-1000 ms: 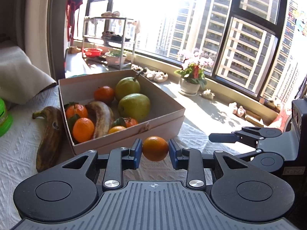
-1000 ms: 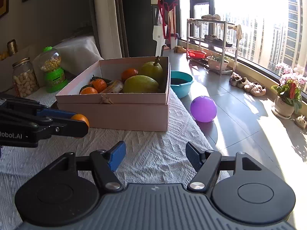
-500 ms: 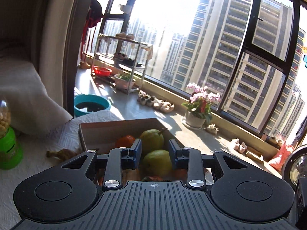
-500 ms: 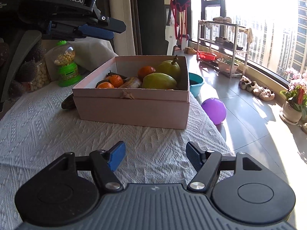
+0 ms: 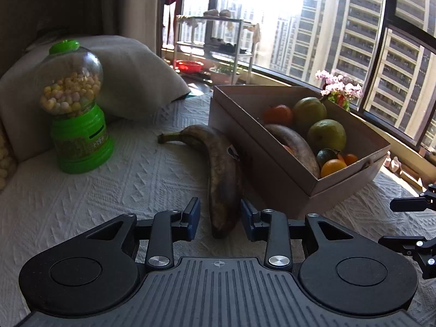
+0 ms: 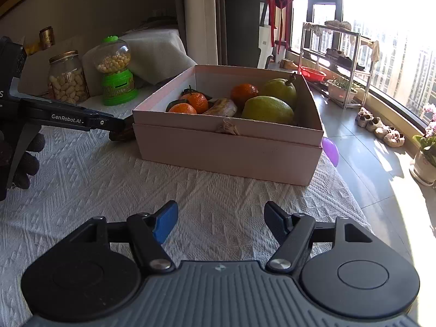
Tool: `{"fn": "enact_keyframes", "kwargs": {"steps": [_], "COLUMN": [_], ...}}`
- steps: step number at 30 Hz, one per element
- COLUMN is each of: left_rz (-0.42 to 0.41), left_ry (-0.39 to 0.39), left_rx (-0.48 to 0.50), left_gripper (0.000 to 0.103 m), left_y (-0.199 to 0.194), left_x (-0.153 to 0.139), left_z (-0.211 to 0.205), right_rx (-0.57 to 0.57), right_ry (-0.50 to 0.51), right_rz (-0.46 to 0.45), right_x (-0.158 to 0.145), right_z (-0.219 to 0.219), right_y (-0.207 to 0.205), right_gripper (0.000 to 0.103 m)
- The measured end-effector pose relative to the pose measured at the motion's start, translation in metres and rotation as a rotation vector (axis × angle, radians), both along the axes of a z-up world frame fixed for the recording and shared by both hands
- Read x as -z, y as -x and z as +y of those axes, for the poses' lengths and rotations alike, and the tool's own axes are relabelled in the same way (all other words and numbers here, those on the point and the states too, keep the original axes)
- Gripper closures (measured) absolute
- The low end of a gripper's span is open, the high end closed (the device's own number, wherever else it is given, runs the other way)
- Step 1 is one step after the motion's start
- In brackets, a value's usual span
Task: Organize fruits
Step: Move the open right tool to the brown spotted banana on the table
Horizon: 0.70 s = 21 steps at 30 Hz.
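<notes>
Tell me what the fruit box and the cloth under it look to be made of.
Box: likely cardboard with a matte pale pink finish; thin straight walls, crisp folded corners, no shine. Cloth: looks like a woven or quilted white textile, since a raised zigzag pattern covers it and it drapes softly over the table edge.

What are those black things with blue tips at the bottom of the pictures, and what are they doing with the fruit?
They are tongs that a person holds, one in each hand. Each has a small camera looking out along its two fingers, so each picture is seen from one of them.

The left tongs are opening, with the end of a dark banana on the white tablecloth between their blue tips, which do not squeeze it. Beside the banana is a box holding pears, oranges and another banana. A green candy jar stands nearby.

The right tongs are open over bare cloth, holding nothing. Their camera sees the same box from the other side.
</notes>
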<state>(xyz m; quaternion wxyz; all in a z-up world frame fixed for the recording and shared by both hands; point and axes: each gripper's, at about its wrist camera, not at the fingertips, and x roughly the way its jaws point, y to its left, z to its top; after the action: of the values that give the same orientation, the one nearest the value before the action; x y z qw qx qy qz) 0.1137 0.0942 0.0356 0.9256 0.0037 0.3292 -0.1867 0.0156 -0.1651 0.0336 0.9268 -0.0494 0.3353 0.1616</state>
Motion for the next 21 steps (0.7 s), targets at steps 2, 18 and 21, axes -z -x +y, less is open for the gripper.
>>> {"fn": "enact_keyframes", "kwargs": {"steps": [2, 18, 21], "left_rz": [0.016, 0.005, 0.006], "left_ry": [0.006, 0.039, 0.096], "left_rx": [0.004, -0.014, -0.01], "left_gripper": [0.062, 0.083, 0.084], "left_y": [-0.009, 0.023, 0.032], "left_x": [0.004, 0.003, 0.001], "left_z": [-0.003, 0.015, 0.028], "right_rx": [-0.013, -0.025, -0.054], "right_ry": [0.01, 0.037, 0.029], "right_rz": [-0.002, 0.003, -0.001], "right_x": [-0.001, -0.007, -0.014], "right_z": [0.004, 0.019, 0.032], "right_y": [0.002, 0.007, 0.005], "right_gripper": [0.033, 0.032, 0.032]}}
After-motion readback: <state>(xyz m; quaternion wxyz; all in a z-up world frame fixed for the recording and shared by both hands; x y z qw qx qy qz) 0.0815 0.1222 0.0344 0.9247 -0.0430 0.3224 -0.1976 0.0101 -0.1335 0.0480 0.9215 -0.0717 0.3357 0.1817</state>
